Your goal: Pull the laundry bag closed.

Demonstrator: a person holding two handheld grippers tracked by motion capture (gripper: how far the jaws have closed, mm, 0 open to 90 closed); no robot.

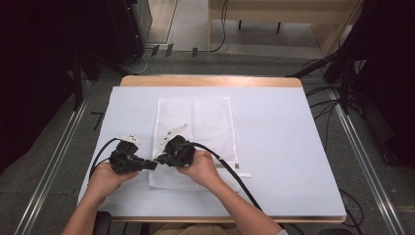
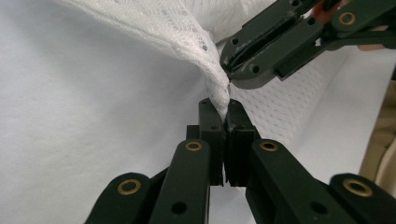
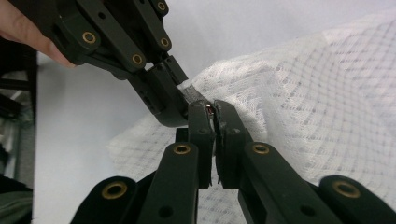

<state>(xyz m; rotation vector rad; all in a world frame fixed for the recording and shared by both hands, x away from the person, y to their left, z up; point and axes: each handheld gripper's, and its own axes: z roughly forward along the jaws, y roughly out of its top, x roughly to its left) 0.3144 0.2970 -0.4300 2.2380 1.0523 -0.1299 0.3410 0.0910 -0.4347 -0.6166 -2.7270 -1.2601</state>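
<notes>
A white mesh bag [image 1: 195, 122] lies flat on the white-covered table [image 1: 284, 147], and its near left corner is lifted. My left gripper [image 1: 153, 165] is shut on that corner, with the mesh bag [image 2: 177, 28] bunched up between the left gripper's [image 2: 225, 109] jaws. My right gripper [image 1: 158, 159] meets it tip to tip from the right. In the right gripper view, the right gripper [image 3: 211, 109] is shut on a small metal piece at the edge of the mesh bag [image 3: 317, 93], apparently the zip pull. The left gripper [image 3: 181, 93] pinches the grey edge tape just beyond.
The right gripper's black cable [image 1: 230, 171] trails across the bag's near right part toward the table's front edge. A wooden table edge [image 1: 210, 81] shows at the far side. Metal floor rails [image 1: 54, 156] and dark stands flank the table.
</notes>
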